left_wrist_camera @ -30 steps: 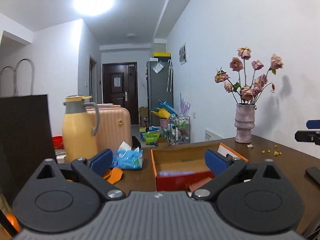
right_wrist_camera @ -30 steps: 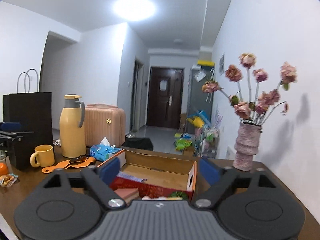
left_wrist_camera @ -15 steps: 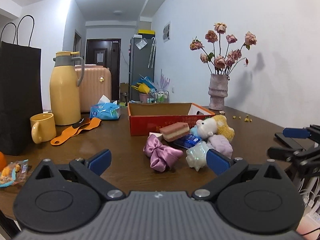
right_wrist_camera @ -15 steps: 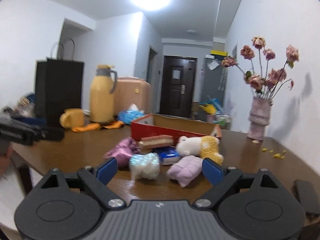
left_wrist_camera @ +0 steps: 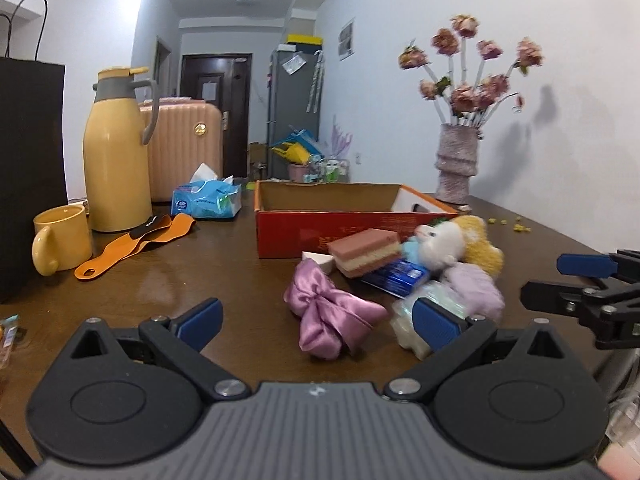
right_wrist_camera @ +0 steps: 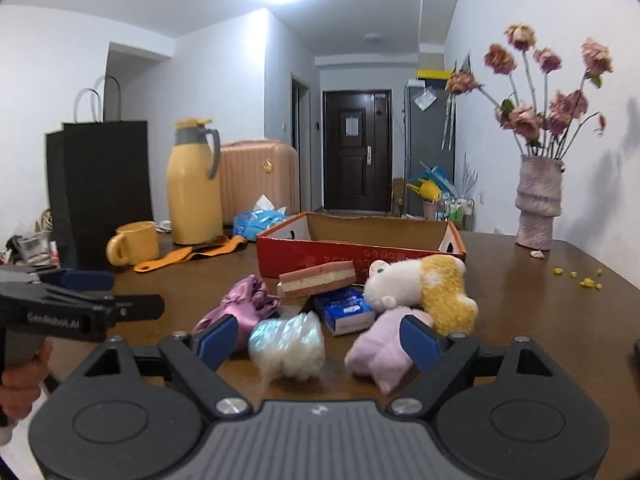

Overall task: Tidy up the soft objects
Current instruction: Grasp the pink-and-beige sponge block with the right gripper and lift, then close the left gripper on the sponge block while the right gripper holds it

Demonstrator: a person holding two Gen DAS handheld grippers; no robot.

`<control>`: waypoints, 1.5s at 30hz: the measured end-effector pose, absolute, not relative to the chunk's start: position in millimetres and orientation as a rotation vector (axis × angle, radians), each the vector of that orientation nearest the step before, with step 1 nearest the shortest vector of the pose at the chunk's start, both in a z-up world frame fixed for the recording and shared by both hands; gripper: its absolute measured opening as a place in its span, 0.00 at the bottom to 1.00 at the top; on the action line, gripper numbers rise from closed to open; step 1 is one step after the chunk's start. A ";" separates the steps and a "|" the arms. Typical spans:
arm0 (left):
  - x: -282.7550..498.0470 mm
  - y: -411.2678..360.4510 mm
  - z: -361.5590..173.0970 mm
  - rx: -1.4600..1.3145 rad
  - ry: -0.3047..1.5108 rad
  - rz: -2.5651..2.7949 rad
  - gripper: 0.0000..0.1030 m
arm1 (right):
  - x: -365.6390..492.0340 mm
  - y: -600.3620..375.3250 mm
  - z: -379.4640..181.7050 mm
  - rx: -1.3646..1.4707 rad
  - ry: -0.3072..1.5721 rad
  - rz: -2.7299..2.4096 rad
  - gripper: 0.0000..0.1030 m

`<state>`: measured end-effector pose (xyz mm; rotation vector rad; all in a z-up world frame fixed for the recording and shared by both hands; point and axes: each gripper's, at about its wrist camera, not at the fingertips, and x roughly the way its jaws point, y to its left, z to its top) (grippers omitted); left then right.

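Note:
A pile of soft things lies on the brown table in front of an open red cardboard box (left_wrist_camera: 340, 236) (right_wrist_camera: 360, 248): a purple satin bow (left_wrist_camera: 328, 316) (right_wrist_camera: 244, 304), a pink layered sponge cake (left_wrist_camera: 366, 252), a white-and-yellow plush (right_wrist_camera: 424, 284), a lilac plush (right_wrist_camera: 384, 352) and a pearly white squishy (right_wrist_camera: 288, 344). My left gripper (left_wrist_camera: 318, 320) is open, low over the table, just short of the bow. My right gripper (right_wrist_camera: 318, 342) is wide apart with its jaws closing. Its pads touch nothing; the squishy lies just ahead of the gap.
At the left stand a yellow thermos (left_wrist_camera: 116, 160), a yellow mug (left_wrist_camera: 60, 240), a black paper bag (left_wrist_camera: 28, 160), an orange strap (left_wrist_camera: 132, 244) and a blue tissue pack (left_wrist_camera: 206, 200). A vase of dried roses (right_wrist_camera: 538, 204) is at the back right.
Both grippers have sunk from above the box to just over the table, near the pile of soft things. Their jaws have stayed wide apart.

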<state>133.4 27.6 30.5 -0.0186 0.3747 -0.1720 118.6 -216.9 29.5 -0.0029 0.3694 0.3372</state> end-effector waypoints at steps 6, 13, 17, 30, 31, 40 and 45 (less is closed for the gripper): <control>177.6 44.2 26.3 -0.038 0.411 -0.095 1.00 | 210.7 -177.3 26.6 -0.056 0.401 0.313 0.86; 205.4 74.1 20.3 -0.061 0.446 -0.029 1.00 | 289.8 -105.5 2.8 -0.236 0.490 0.243 0.86; 214.1 79.5 15.8 -0.070 0.470 -0.021 1.00 | 307.9 -99.2 -9.6 -0.252 0.530 0.183 0.68; 168.9 64.1 34.7 -0.070 0.383 -0.033 1.00 | 179.2 -167.7 57.2 -0.124 0.277 0.534 0.65; 163.3 67.6 34.5 -0.078 0.384 -0.020 1.00 | 160.7 -172.7 55.6 -0.122 0.280 0.601 0.66; 133.3 77.1 9.9 -0.145 0.489 -0.017 1.00 | 105.0 -177.9 -15.6 -0.065 0.504 0.789 0.67; 135.3 58.6 8.9 -0.152 0.488 -0.124 1.00 | 125.9 -198.4 -26.4 -0.081 0.550 0.571 0.71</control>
